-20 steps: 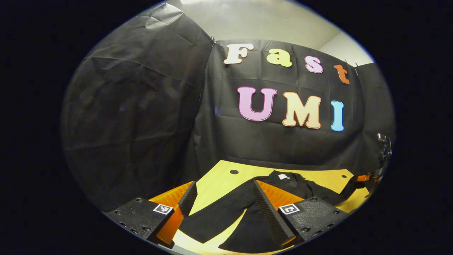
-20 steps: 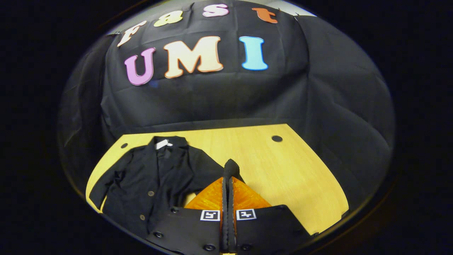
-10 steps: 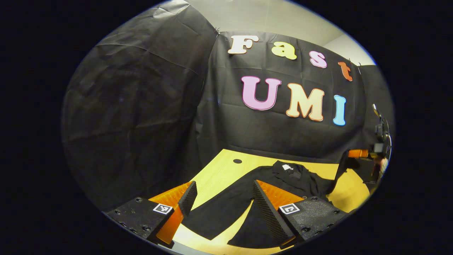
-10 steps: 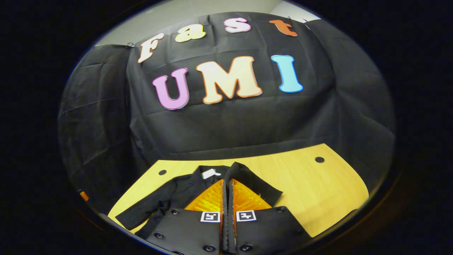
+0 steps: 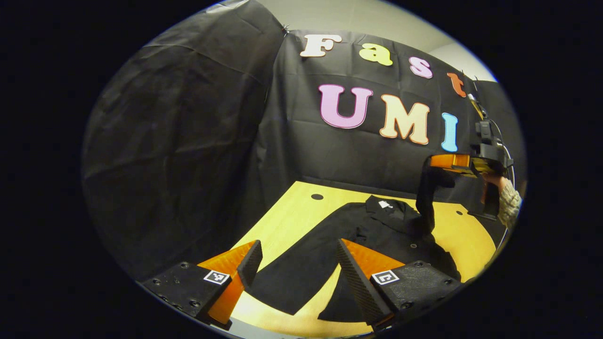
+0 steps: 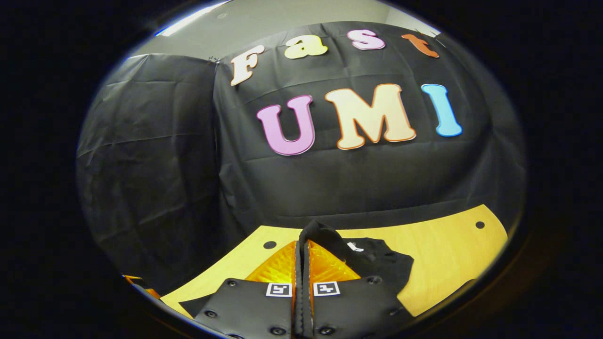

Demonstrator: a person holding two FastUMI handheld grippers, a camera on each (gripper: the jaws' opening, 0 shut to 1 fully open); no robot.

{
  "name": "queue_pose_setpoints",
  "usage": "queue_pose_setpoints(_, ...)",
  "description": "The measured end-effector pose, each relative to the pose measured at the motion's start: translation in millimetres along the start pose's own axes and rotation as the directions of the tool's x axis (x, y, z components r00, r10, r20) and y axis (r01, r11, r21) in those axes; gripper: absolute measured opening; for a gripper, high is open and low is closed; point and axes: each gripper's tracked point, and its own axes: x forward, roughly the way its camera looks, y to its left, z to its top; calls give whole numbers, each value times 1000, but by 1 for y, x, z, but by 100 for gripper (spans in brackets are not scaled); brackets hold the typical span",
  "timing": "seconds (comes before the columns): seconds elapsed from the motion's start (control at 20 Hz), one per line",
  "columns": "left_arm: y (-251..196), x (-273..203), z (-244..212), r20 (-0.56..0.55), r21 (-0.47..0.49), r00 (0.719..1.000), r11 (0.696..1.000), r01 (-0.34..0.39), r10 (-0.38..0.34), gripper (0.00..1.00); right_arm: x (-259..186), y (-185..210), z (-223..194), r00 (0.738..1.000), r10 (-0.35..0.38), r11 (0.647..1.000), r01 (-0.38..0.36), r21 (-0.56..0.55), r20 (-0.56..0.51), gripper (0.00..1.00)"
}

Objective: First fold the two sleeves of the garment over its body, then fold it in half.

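Black sleeve [image 5: 426,197] pinched in right gripper [image 6: 301,241], lifted above jacket [image 5: 377,230] at tabletop [image 5: 292,221] centre; left gripper [image 5: 294,256] wide (nearer flat sleeve).

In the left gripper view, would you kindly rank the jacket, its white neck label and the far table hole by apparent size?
1. Jacket, by far the largest.
2. Table hole and white neck label look about alike, so I would not rank them.

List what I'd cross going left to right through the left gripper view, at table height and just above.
Left gripper's left finger → flat sleeve → left gripper's right finger → jacket collar → lifted sleeve → right gripper → hand.
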Motion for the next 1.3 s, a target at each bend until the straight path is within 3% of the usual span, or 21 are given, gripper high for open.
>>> queue_pose_setpoints(0.4,8,4,-52,-115,0,993,1000,25,-25,94,93,56,-86,982,113,990,-124,-61,-152,2)
queue_pose_setpoints(0.65,12,9,-84,-204,12,979,1000,22,-19,95,136,61,-141,960,129,988,-145,-49,-248,2)
queue_pose_setpoints(0.95,16,21,-113,-251,-39,968,999,1,-11,95,154,58,-161,954,117,991,-129,-26,-276,7)
queue_pose_setpoints(1.05,21,21,-121,-266,-26,964,1000,-13,5,95,153,58,-160,955,128,990,-140,-25,-269,4)
queue_pose_setpoints(1.1,23,20,-126,-272,-23,962,1000,-14,7,95,156,58,-161,955,132,989,-145,-26,-267,16)
queue_pose_setpoints(1.15,22,20,-126,-277,-27,961,1000,-12,4,95,154,61,-160,953,150,986,-162,-25,-262,16)
queue_pose_setpoints(1.3,23,24,-132,-288,-23,958,1000,-20,12,96,152,62,-158,955,150,985,-166,-44,-256,30)
